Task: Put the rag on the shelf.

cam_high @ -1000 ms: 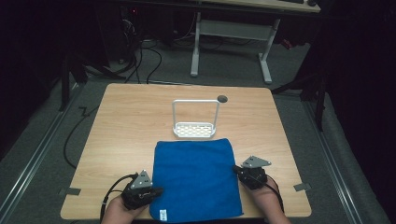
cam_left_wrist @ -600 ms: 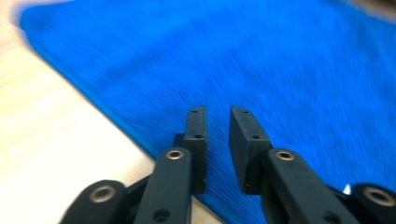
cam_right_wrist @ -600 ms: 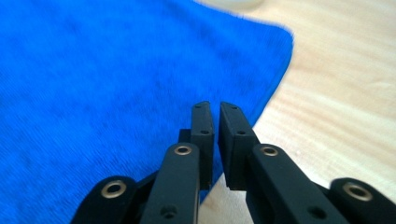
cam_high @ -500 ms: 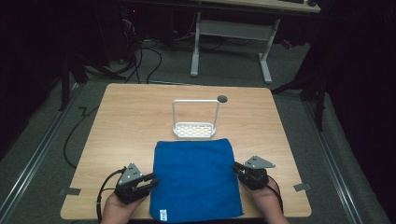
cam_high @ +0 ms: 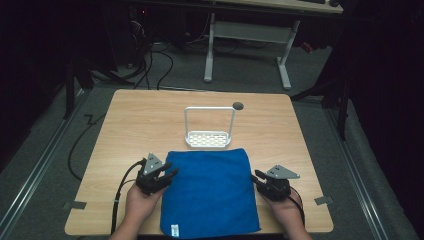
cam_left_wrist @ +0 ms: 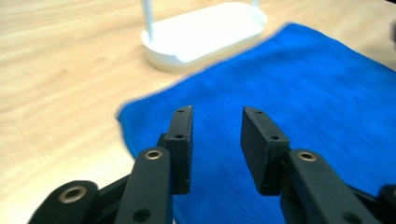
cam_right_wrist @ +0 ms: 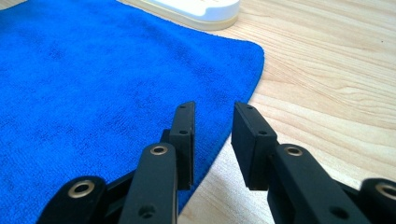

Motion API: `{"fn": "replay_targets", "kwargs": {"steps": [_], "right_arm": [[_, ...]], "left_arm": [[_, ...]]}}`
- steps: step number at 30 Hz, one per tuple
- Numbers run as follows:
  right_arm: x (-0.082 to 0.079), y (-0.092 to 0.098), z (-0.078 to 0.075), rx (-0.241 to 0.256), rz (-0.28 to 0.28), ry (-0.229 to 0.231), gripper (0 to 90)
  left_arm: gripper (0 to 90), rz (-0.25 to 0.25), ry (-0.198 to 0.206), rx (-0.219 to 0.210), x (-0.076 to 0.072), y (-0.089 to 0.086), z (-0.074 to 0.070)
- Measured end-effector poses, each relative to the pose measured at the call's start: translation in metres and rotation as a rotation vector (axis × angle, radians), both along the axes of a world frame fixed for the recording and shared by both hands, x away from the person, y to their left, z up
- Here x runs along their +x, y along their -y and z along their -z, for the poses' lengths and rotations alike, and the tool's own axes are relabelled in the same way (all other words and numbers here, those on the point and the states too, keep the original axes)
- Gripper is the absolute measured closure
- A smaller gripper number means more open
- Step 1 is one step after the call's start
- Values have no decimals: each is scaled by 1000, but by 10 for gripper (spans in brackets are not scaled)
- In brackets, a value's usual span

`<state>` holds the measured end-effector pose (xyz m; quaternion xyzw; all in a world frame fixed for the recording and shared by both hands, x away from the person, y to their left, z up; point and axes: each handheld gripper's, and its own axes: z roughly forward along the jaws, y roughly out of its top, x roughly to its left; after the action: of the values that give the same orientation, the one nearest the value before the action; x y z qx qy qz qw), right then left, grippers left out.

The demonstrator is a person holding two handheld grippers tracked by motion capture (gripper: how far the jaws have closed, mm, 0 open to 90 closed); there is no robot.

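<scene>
Blue cloth: one item, spread flat on the near middle of the worktop; small white tag at its near edge, lettering too small to read; near-right corner partly cut off beside the right hand. White rack: just beyond the cloth's far edge, whether touching cannot be told; its handle cut off in both gripper views. Left hand-held gripper: jaws apart, holding nothing, over the cloth's far-left corner. Right hand-held gripper: jaws apart, holding nothing, at the cloth's right edge. Change from half a second earlier: left hand-held gripper has moved farther and rightward, onto the cloth corner; right one barely shifted.
</scene>
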<state>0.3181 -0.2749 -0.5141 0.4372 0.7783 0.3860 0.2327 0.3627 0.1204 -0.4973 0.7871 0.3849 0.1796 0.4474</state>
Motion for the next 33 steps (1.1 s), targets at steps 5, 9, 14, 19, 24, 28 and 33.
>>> {"fn": "replay_targets", "kwargs": {"steps": [5, 9, 14, 19, 24, 28, 33], "right_arm": [[0, -2, 1, 2, -8, -2, 710], [0, -3, 2, -1, -11, -5, 705], [1, -4, 4, -2, 6, -8, 702], [1, -3, 4, 2, 25, -5, 697], [1, -3, 4, 8, 41, -2, 687], [1, -2, 5, 12, 47, 1, 680], [11, -3, -2, 18, 72, 2, 637]], "left_arm": [[712, -99, -31, 41, 37, -5, 10], [787, -132, -61, 32, 54, -12, 21], [783, -128, -81, 34, 64, -12, 29], [731, -123, -80, 28, 69, -14, 32], [702, -118, -108, 54, 72, -10, 33], [682, -109, -126, 99, 76, -4, 35], [683, -110, -131, 90, 77, -4, 35]]}}
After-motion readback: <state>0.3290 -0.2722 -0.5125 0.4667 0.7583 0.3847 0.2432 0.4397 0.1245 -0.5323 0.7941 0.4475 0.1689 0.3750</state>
